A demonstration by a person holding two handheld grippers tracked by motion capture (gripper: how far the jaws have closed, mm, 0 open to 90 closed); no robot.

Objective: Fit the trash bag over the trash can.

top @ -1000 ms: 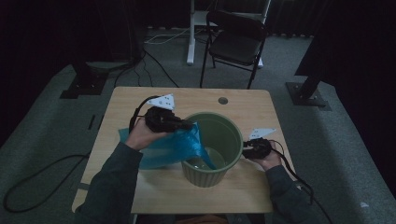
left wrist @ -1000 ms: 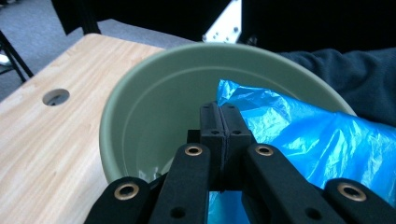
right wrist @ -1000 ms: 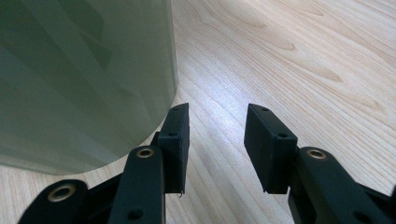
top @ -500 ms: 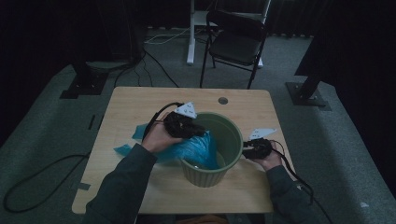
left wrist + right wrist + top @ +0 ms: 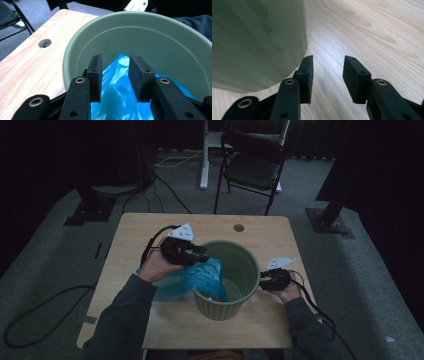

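Green plastic bin [image 5: 227, 280] sits upright on the table [image 5: 135, 237], near the front edge, a bit right of centre. Blue plastic bag [image 5: 192, 279] is draped over the bin's rim at about 9 o'clock: part hangs inside against the wall, the rest trails outside onto the table on the left. Left tongs [image 5: 200, 254] sit over the rim at roughly 10 o'clock, just above the bag. In the left gripper view the left tongs [image 5: 115, 75] are apart with a clear gap, and the blue bag [image 5: 117, 92] shows between and under the jaws; can't tell whether either pad actually touches the film, so no confirmed grip. Bin interior [image 5: 150, 40] fills the background there, table grommet hole [image 5: 45, 43] at 10 o'clock. Right tongs [image 5: 263, 280] rest low at the bin's 3 o'clock, just beside the outer wall. Right gripper view: right tongs [image 5: 327, 77] are apart, nothing between them but bare table [image 5: 372, 32]; bin wall [image 5: 257, 37] stands at 10 o'clock, very close to the left jaw, contact not resolvable. Hard to read: bin bottom is dim and partly covered by the bag, the bag's outside part is half hidden under the left hand [image 5: 157, 266] and sleeve, and the high view is dark overall.
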